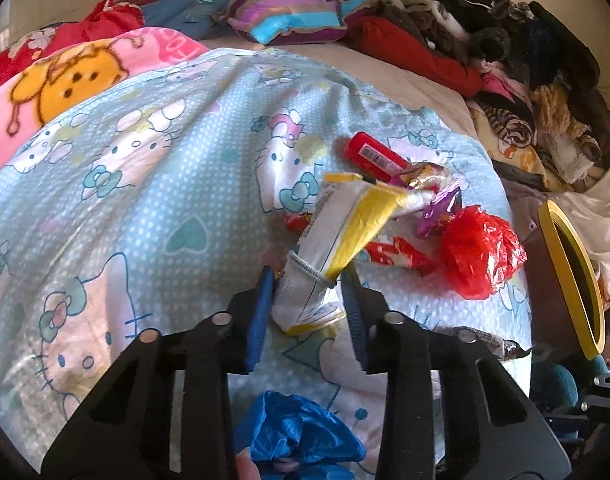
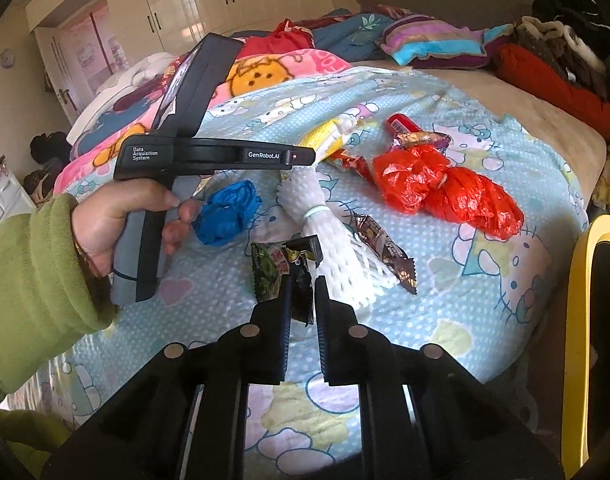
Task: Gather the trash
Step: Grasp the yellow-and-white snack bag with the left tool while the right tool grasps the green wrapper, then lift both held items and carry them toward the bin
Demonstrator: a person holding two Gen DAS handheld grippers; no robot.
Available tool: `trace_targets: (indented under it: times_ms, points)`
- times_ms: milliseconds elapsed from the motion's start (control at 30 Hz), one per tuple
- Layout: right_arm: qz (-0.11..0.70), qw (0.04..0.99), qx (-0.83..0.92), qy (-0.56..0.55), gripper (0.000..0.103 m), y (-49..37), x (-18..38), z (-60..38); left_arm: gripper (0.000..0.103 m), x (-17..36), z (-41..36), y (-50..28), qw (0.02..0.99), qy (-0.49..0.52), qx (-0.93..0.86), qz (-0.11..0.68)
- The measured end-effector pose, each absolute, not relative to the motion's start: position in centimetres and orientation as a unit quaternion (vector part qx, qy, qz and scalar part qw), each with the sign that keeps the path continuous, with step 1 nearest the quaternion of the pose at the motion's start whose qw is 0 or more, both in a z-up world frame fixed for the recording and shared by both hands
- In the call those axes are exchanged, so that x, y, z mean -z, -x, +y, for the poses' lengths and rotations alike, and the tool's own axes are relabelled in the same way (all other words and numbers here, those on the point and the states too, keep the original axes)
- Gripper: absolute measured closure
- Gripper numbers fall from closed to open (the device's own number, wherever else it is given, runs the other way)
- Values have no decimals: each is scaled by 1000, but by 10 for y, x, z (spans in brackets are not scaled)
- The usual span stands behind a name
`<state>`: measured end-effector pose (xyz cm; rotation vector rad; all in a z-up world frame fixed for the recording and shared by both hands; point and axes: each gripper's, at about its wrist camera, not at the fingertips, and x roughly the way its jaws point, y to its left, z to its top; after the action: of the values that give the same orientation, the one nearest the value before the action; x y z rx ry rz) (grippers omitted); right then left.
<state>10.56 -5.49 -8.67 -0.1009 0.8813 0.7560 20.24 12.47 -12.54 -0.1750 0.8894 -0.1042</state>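
White-and-yellow wrapper (image 1: 325, 248), banded, sits between left claw (image 1: 307, 300) pads, pinched, lifted above bed (image 1: 145, 184). Green-black snack packet (image 2: 285, 268) clamped in right claw (image 2: 303, 300), nearly closed. Red bag (image 2: 445, 192), blue bag (image 2: 229, 212) lie beyond on bed; yellow-rimmed bin (image 2: 577, 320) at right edge.

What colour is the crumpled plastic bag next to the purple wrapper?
Red: the crumpled plastic bag shows best in the right wrist view.

light: bright daylight | glare: cupboard doors (image 2: 193, 4) | edges: fisheye-warped, dark corners
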Motion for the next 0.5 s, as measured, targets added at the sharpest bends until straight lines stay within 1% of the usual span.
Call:
trace_targets:
  times_ms: [267,500]
  points:
    - [414,836,-357,46,92,-101,86,-56,81,107,130,-178,915,129,33,380]
    - [405,837,-366,43,93,-94,81,-56,82,83,127,-154,928,140,33,343]
